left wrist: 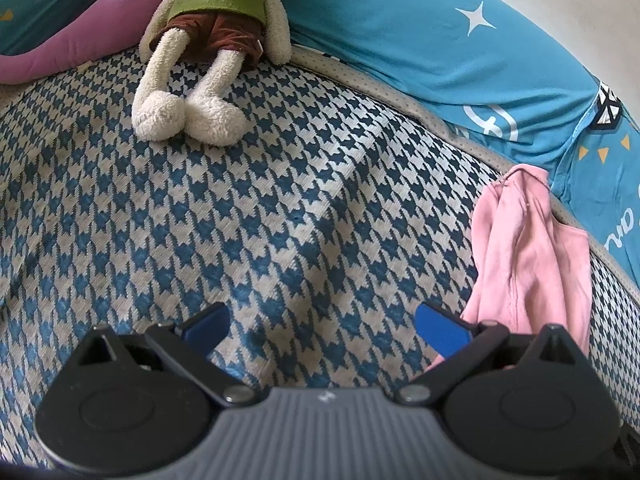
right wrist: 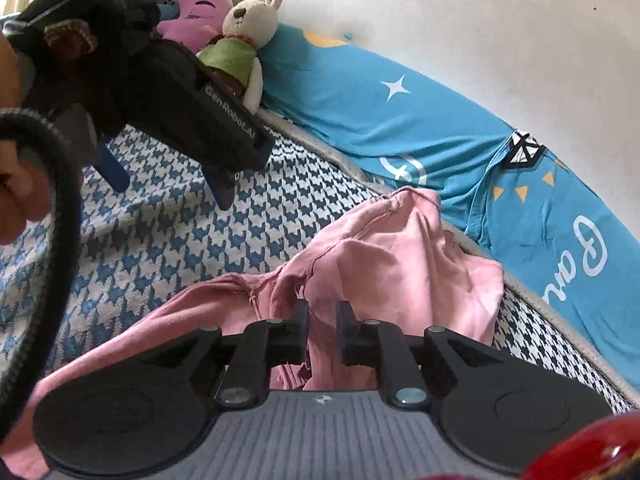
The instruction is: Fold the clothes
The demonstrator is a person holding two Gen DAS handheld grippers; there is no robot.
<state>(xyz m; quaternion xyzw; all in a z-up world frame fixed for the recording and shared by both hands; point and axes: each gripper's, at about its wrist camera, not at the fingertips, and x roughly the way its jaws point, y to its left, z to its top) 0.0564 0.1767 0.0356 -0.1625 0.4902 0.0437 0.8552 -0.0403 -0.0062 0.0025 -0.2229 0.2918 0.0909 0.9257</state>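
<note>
Pink garment [right wrist: 360, 248] was bunched in the right gripper [right wrist: 322, 320], whose fingers stood nearly together with a fold of the cloth pinched between them at the lower middle of the right wrist view. From there the fabric rose in a crumpled peak toward the centre of the frame and trailed down past the lower left edge, so it hung gathered, not flat. The left gripper [left wrist: 322, 322] had its blue-padded fingers [left wrist: 440, 330] spread wide over bare houndstooth bedspread [left wrist: 260, 200], holding nothing; the garment's edge lay just beside its right finger, at the lower right of the left wrist view. In the right wrist view that same tool showed at upper left, above the bedspread. Further out, a plush rabbit [left wrist: 208, 40] and a purple cushion [left wrist: 60, 32] lay at the top of the frame, against a blue quilt [right wrist: 380, 112].

I judged the step to be lifting the garment for laying out. The next move seemed to call for the free gripper to take a second edge, so the cloth could be spread.
</note>
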